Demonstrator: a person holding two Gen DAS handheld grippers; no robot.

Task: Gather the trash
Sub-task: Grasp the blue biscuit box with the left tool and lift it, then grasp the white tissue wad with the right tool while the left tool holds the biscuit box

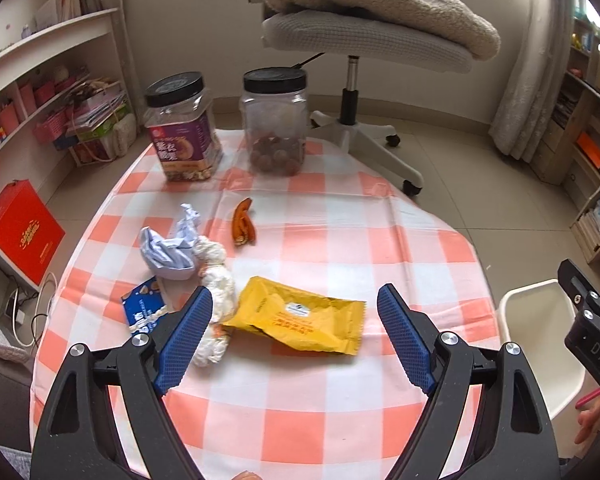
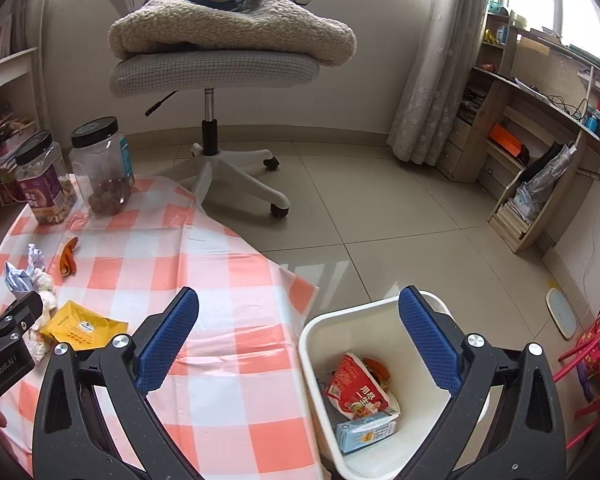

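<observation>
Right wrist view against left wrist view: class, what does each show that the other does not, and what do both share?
Only the right wrist view shows inside the white bin: a red packet, a small carton and orange peel. Only the left wrist view shows the blue wrapper and red box. Both share the yellow packet, crumpled paper, the two jars and both open hand-held grippers, left and right.

Yellow wrapper point(image 1: 300, 322) between the left gripper's point(image 1: 296, 334) spread fingers point(image 1: 186, 334)
</observation>
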